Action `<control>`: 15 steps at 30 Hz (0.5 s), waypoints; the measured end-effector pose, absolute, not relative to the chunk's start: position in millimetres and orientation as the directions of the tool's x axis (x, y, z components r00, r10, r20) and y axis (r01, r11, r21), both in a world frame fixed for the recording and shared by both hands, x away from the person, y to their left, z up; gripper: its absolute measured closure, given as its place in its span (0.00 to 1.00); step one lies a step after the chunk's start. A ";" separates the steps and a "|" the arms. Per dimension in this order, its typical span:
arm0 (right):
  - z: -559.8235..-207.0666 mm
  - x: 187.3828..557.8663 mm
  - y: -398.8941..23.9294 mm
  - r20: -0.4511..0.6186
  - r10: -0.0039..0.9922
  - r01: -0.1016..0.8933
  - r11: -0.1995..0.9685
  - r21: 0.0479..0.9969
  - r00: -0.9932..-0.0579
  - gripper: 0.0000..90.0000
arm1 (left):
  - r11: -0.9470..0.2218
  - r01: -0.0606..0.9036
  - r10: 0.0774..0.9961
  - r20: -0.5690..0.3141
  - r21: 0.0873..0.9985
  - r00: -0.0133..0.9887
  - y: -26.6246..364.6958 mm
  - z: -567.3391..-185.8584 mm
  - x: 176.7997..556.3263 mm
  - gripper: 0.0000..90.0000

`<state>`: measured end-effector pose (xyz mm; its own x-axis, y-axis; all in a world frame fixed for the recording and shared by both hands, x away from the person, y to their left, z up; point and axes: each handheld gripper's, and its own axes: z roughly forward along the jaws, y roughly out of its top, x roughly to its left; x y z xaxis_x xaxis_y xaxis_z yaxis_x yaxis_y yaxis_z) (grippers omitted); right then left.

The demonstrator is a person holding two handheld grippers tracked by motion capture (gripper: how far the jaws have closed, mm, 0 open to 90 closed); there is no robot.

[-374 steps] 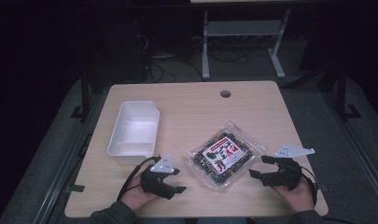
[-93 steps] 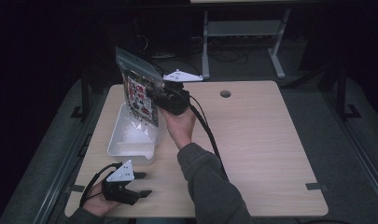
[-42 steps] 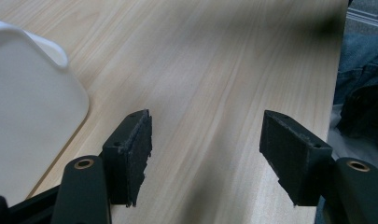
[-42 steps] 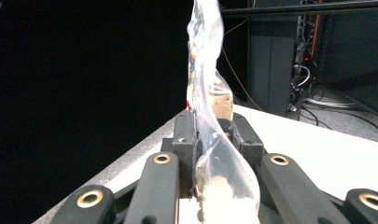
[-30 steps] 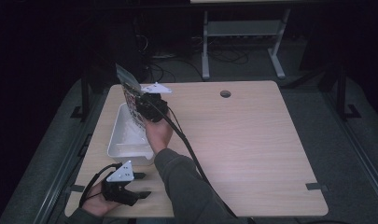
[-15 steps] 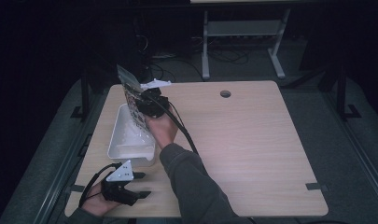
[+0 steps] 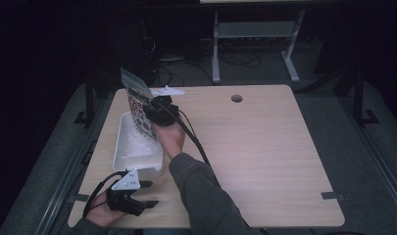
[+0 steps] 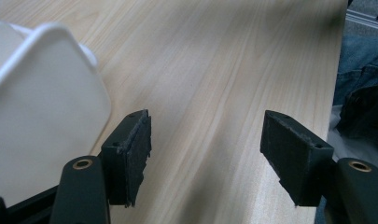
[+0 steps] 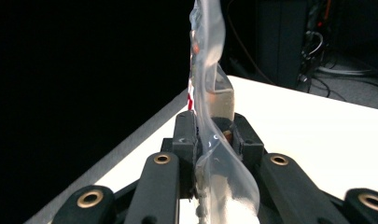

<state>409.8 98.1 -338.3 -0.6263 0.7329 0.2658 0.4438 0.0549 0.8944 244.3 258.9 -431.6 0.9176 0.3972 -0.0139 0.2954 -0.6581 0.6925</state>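
Dark floor with cables surrounds the light wooden table [image 7: 264, 147]. Near the tabletop's left edge lies a white tray [image 7: 132, 152]. The right gripper [image 7: 154, 110] has its jaws pressed together on a clear plastic bag [image 7: 137, 100] with a printed label, and it holds the bag upright over the far end of the tray, close to the far left corner. The left gripper [image 7: 144, 193] rests at the near left corner, just beside the tray, with jaws wide apart and nothing between them.
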 end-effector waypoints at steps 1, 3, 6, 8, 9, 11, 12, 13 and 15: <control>-338.9 405.1 99.6 0.291 0.738 0.443 0.012 0.896 -0.608 0.83 | -0.659 0.295 0.397 -0.014 0.692 0.918 258.9 -431.6 244.3 0.37; -339.1 403.8 100.8 0.288 0.743 0.440 0.009 0.898 -0.604 0.83 | -0.659 0.296 0.397 -0.015 0.691 0.918 259.0 -431.8 244.4 0.37; -348.8 398.7 106.4 0.297 0.757 0.440 -0.015 0.898 -0.582 0.83 | -0.659 0.296 0.396 -0.016 0.692 0.918 259.2 -431.7 244.4 0.37; -355.8 396.3 108.5 0.305 0.769 0.444 -0.031 0.895 -0.561 0.83 | -0.660 0.296 0.395 -0.017 0.690 0.919 259.0 -431.9 244.2 0.37; -358.7 394.5 110.1 0.290 0.776 0.433 -0.024 0.901 -0.560 0.84 | -0.661 0.296 0.394 -0.016 0.689 0.919 258.8 -432.0 244.3 0.37; -362.6 388.9 112.4 0.234 0.791 0.388 0.005 0.922 -0.566 0.84 | -0.660 0.295 0.393 -0.016 0.691 0.919 258.7 -431.8 243.6 0.37; -362.6 388.9 112.4 0.234 0.791 0.388 0.005 0.922 -0.566 0.84 | -0.659 0.295 0.393 -0.017 0.692 0.919 258.9 -431.6 243.6 0.37; -364.0 386.8 112.5 0.215 0.795 0.373 0.015 0.928 -0.568 0.84 | -0.658 0.295 0.393 -0.018 0.692 0.919 258.9 -431.7 243.8 0.37; -368.7 382.0 111.8 0.172 0.810 0.337 0.032 0.941 -0.560 0.83 | -0.661 0.295 0.392 -0.017 0.690 0.920 258.9 -431.9 244.2 0.37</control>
